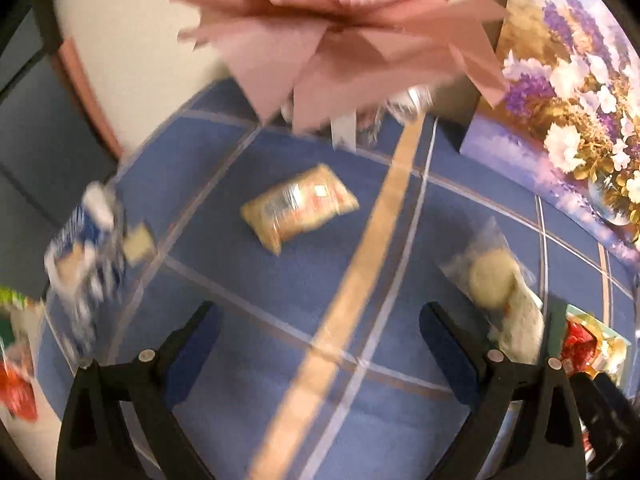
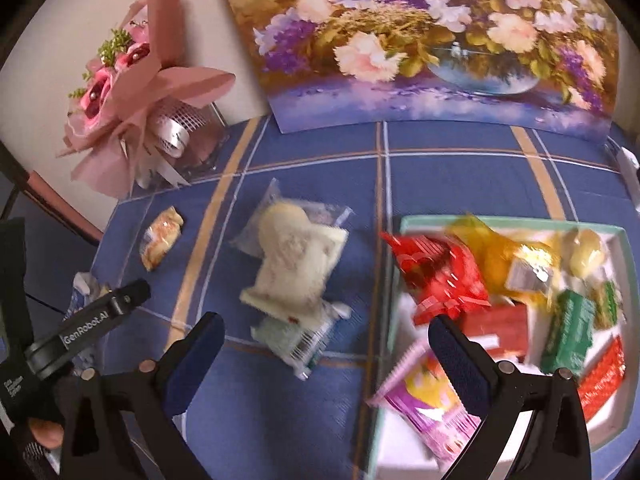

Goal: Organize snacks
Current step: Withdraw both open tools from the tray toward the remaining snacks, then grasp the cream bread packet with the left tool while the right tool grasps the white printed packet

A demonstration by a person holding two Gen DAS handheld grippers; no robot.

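At the bottom of each wrist view, the left tongs (image 1: 320, 344) and right tongs (image 2: 324, 352) stand released with nothing between them, above a blue plaid surface (image 2: 280, 420). Right of the right tongs, a white tray (image 2: 404, 320) holds mixed snack packets; a clear-wrapped pale pastry (image 2: 296, 268) lies at frame centre. Farther off, an orange packet (image 1: 298, 208) lies mid-frame in the left view, below a pink bouquet (image 1: 340, 40).

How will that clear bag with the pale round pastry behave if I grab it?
The clear bag looks thin and loose, so it will probably flop and slip between the fingers. The pale pastry inside seems soft, likely light and easily crushed.
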